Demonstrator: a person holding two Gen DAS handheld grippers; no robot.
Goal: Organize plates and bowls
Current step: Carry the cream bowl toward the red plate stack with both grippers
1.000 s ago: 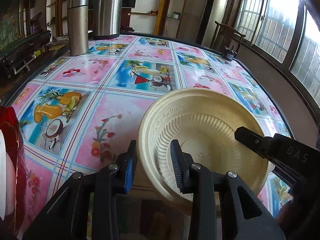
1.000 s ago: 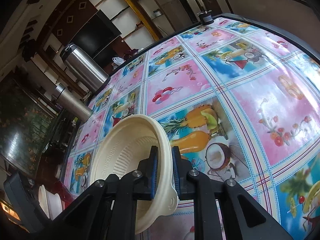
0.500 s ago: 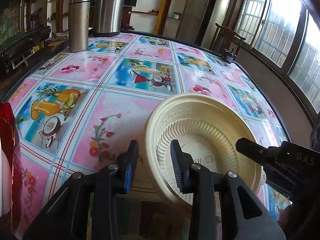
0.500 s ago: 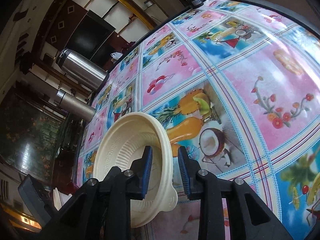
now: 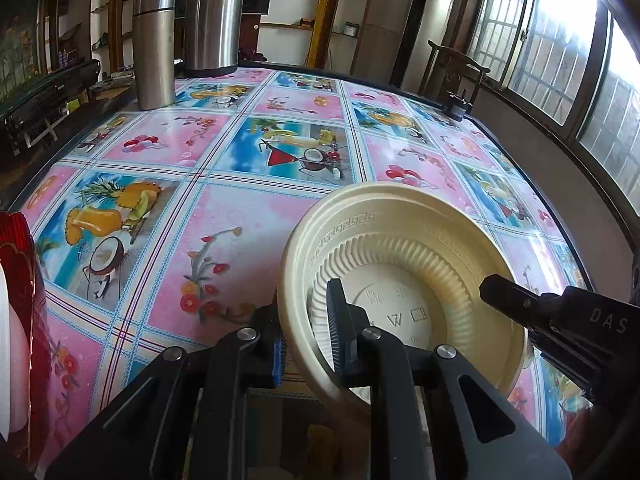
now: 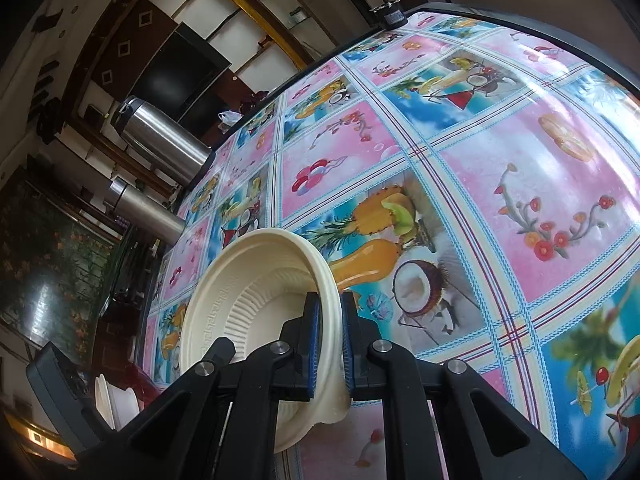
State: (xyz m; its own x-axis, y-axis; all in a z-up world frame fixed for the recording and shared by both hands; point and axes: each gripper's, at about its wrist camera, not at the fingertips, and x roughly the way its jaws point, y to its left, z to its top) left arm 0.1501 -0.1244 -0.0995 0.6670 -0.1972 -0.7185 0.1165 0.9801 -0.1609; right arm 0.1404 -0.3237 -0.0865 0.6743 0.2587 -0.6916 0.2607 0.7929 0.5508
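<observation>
Now my right gripper (image 6: 329, 350), parted half a second ago, has pinched down on the cream plastic plate's (image 5: 400, 264) rim, and my left gripper (image 5: 306, 336) has narrowed onto the opposite rim, one finger inside, one outside. So I hold the plate tilted between both, low over the fruit-print tablecloth (image 5: 224, 148) near its front edge. Wide bare cloth stretches ahead to two steel flasks (image 5: 154, 48) at the far edge. A red bowl (image 5: 18, 300) sits by the left edge. My right gripper reaches in sideways.
</observation>
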